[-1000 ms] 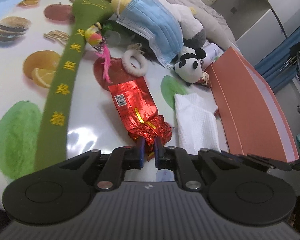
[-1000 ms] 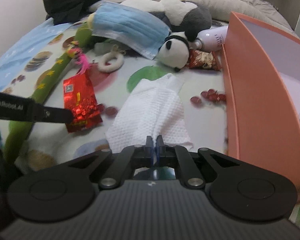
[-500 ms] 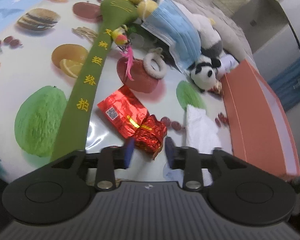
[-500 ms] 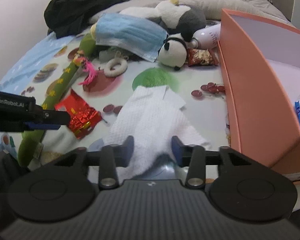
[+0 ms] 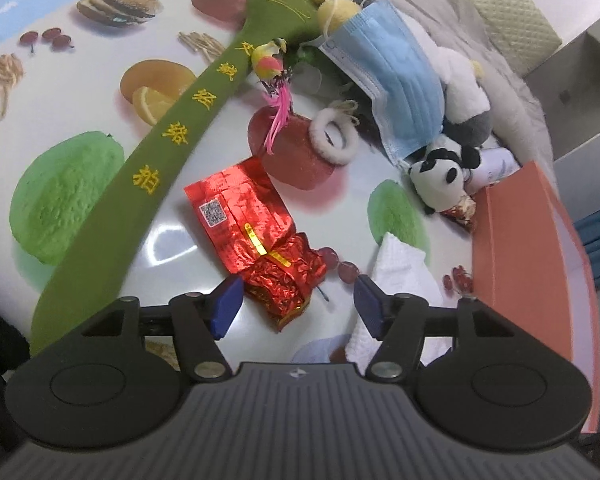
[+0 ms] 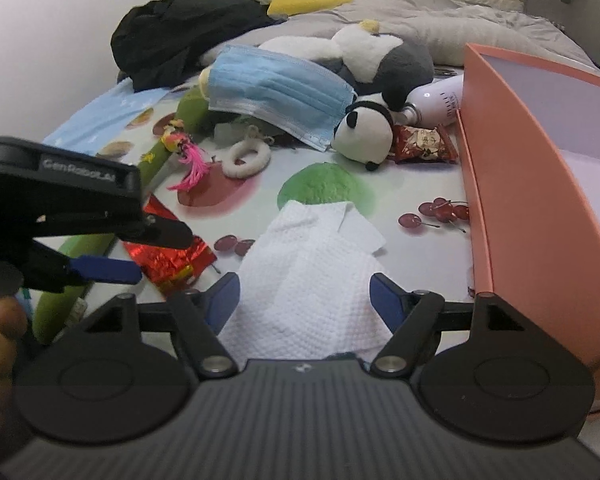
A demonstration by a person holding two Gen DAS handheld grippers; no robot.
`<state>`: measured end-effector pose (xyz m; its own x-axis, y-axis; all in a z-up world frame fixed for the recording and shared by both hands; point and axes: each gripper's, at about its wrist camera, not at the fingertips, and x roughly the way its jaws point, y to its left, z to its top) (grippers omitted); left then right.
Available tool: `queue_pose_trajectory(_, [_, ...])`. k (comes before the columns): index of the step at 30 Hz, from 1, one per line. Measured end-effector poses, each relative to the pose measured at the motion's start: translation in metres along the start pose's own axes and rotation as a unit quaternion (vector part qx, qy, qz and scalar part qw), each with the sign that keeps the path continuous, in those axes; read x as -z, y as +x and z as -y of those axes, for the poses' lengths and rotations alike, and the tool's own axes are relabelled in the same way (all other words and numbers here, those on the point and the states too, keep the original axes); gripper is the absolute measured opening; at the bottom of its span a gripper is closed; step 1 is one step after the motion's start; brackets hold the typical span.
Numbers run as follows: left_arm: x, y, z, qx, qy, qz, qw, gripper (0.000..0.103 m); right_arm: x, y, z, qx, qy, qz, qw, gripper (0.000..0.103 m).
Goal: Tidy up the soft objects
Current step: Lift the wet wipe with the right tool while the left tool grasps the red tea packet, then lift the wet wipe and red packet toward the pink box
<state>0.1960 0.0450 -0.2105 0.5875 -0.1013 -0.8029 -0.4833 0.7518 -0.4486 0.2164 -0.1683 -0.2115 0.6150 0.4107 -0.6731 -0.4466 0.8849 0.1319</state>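
A red foil packet [image 5: 256,236] lies on the fruit-print cloth, its crumpled end between the opening jaws of my left gripper [image 5: 296,304]; the pads do not touch it. My right gripper [image 6: 304,300] hovers over a white towel [image 6: 312,280], jaws opening, nothing pinched. The left gripper [image 6: 156,252] shows at the left of the right wrist view. Further back lie a long green plush stick [image 5: 148,184], a small panda [image 5: 440,176], a blue face mask [image 5: 396,84], a white fluffy ring [image 5: 336,136] and a larger black-and-white plush [image 6: 380,56].
An orange box [image 6: 524,184] stands open along the right side. A white bottle [image 6: 436,104] and a red snack wrapper [image 6: 420,144] lie by its far corner. Black clothing [image 6: 172,36] and a grey blanket [image 6: 440,20] fill the back. A person's hand [image 6: 0,340] is at the lower left.
Both grippers went from shut to wide apart. The left gripper let go of the red packet's crumpled end and rolled, shifting its view. The right one stayed over the towel.
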Motion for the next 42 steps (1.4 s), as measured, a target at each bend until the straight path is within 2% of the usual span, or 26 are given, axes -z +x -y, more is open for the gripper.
queue_pose_trajectory(5, [-0.005,0.010,0.000,-0.013,-0.003,0.002,0.9999,0.067,0.007,0.017,0.000,-0.001,-0.009,-0.020,1.000,0.074])
queue_pose_trajectory(9, [-0.011,0.016,0.002,-0.015,0.009,0.004,0.9998,0.071,0.012,0.019,-0.006,0.003,-0.038,-0.015,0.999,0.076])
queue_pose_trajectory(15, [-0.012,0.022,0.011,-0.024,0.057,0.008,0.9981,0.071,0.014,0.020,-0.010,0.011,-0.047,-0.014,0.999,0.076])
queue_pose_trajectory(20, [-0.004,0.022,0.020,-0.038,0.121,0.002,0.9919,0.071,0.015,0.019,-0.011,0.006,-0.055,-0.018,0.998,0.073])
queue_pose_trajectory(25, [0.004,0.020,0.022,-0.038,0.162,-0.003,0.9861,0.069,0.015,0.017,-0.017,-0.001,-0.061,-0.020,0.998,0.056])
queue_pose_trajectory(28, [0.004,0.018,0.019,-0.037,0.167,-0.002,0.9853,0.057,0.013,0.016,-0.020,-0.005,-0.062,-0.026,0.998,0.040])
queue_pose_trajectory(30, [0.004,0.017,0.016,-0.036,0.171,-0.001,0.9846,0.048,0.011,0.015,-0.021,-0.001,-0.059,-0.030,0.998,0.023])
queue_pose_trajectory(35, [0.005,0.014,0.010,-0.020,0.185,0.004,0.9824,0.040,0.007,0.013,-0.021,0.005,-0.042,-0.038,0.998,0.013])
queue_pose_trajectory(42, [0.011,0.005,0.004,0.010,0.198,-0.005,0.9801,0.038,0.003,-0.001,-0.012,0.025,0.004,-0.038,0.999,0.012])
